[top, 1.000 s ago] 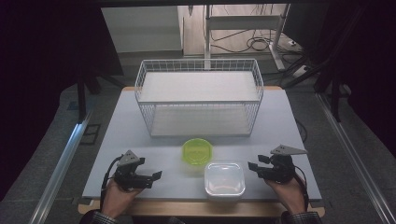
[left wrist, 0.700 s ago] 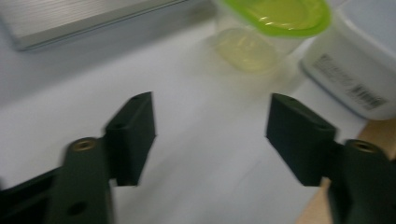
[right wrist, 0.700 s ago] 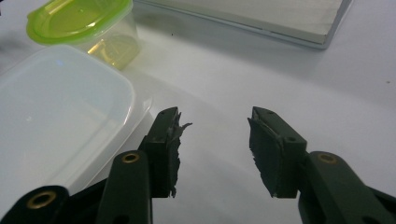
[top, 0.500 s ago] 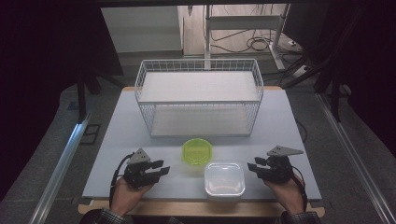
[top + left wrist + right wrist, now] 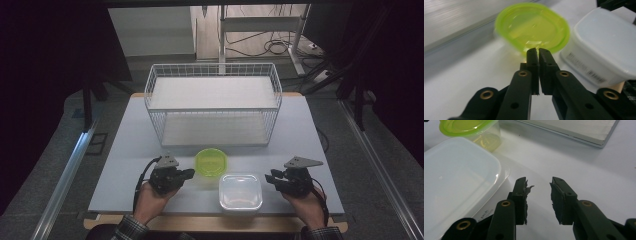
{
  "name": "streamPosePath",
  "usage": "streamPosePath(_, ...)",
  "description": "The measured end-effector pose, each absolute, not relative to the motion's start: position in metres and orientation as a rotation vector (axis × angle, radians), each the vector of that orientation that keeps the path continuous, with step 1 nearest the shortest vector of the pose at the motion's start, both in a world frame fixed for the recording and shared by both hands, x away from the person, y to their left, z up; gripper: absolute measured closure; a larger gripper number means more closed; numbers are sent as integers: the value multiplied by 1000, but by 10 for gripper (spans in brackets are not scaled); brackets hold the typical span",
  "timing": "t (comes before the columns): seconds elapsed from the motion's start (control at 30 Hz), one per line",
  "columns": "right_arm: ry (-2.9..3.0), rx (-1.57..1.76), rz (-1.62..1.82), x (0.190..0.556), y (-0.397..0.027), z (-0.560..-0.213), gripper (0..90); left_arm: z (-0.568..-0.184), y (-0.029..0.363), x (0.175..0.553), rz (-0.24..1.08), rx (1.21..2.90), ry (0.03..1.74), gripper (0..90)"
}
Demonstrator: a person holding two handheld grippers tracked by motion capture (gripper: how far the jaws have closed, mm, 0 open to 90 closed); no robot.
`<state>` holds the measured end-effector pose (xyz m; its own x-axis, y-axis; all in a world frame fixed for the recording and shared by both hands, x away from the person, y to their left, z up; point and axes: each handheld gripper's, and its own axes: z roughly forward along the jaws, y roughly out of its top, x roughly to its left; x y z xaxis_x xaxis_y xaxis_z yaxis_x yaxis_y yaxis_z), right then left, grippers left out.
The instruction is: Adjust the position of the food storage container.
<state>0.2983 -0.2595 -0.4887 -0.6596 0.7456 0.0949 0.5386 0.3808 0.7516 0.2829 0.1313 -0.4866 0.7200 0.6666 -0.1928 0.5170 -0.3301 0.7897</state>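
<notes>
— Where are your claws right now?

— My left gripper sits at about seven o'clock on the pale grey table; its jaws have just been closing and now stand pressed together with nothing between them; in the left gripper view the tips point at the round clear plastic tub with the lime-green lid, which lies just ahead at twelve o'clock, close to the tips; whether they touch it I cannot tell.

— And the right one?

— My right gripper rests at about five o'clock on the table; its jaws have just been closing too, yet a gap remains and they hold nothing; in the right gripper view bare table shows between them.

— What lies between the two?

— The square translucent white plastic container with its lid on; it sits near the table's front edge, just beside my right gripper, at nine o'clock from it; the green-lidded tub stands just behind it, towards eleven o'clock, the two close together.

— Anything farther back?

— A white wire basket with a white board laid in it; it stands at twelve o'clock, well apart from both my hands.
</notes>
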Motion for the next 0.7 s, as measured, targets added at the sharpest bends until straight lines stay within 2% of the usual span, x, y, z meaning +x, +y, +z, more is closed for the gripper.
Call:
streamPosePath(0.1,2379,1129,1143,299,-261,-490,632,-484,111,299,135,2017,849,900)
streamPosePath(0.2,2375,1118,1130,299,-261,-491,622,-484,101,305,121,2029,830,900)
streamPosePath(0.7,2355,1123,1146,302,-264,-493,515,-478,36,336,185,2125,769,900)
